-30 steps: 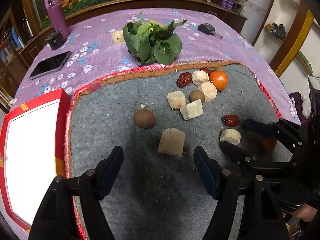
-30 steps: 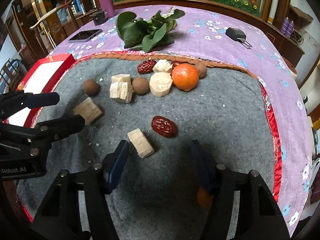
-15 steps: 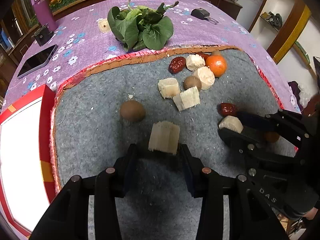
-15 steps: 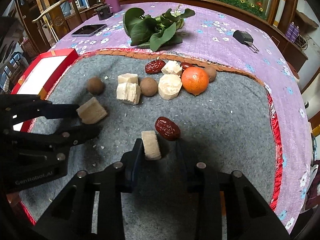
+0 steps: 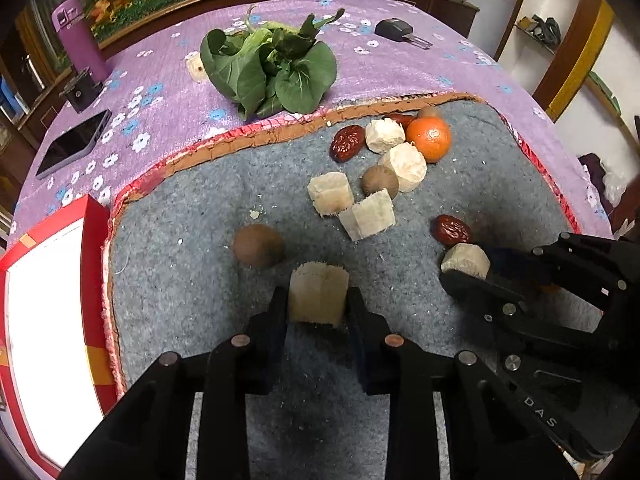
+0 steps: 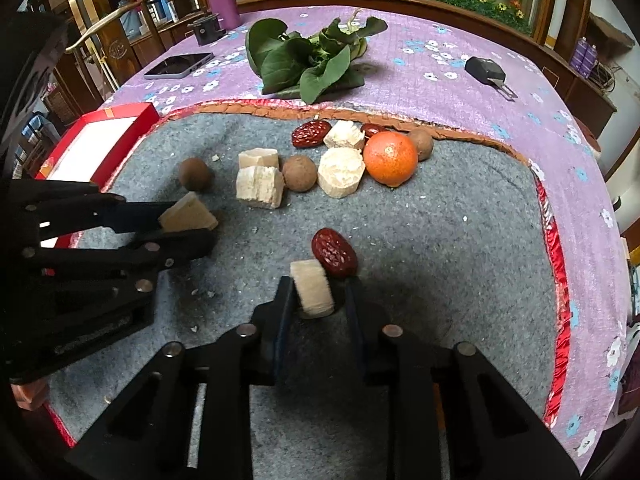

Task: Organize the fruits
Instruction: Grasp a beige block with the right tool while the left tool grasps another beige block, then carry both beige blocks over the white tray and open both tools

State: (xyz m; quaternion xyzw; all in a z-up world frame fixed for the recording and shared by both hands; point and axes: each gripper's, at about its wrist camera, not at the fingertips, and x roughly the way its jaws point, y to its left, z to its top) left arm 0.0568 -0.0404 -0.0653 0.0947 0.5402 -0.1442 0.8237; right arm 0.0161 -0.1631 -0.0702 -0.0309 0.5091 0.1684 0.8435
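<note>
Both grippers have closed since a second ago, when their jaws stood wide over the felt mat [image 5: 180, 280]. Now the left gripper [image 5: 318, 300] pinches a pale cane chunk [image 5: 318, 298] between its pads, and the right gripper [image 6: 318, 294] has narrowed on a smaller chunk [image 6: 312, 294]; its left pad touches the piece, but a sliver of gap seems to remain on the right, so I can't say that grip is firm. Both chunks look at or just off the mat. To my eye the sorting has only begun: two pieces taken, the rest waiting.

From the left wrist view, a brown round fruit [image 5: 258, 245] sits at 10 o'clock of the held chunk, close enough to get nudged. A red date [image 6: 334, 253] touches the right chunk at 1 o'clock and may drag along. The main pile, with the orange [image 5: 430, 138], lies at 1 o'clock. The red box [image 5: 44, 320] waits at 9 o'clock, the greens [image 5: 272, 68] at 12, off the mat.
</note>
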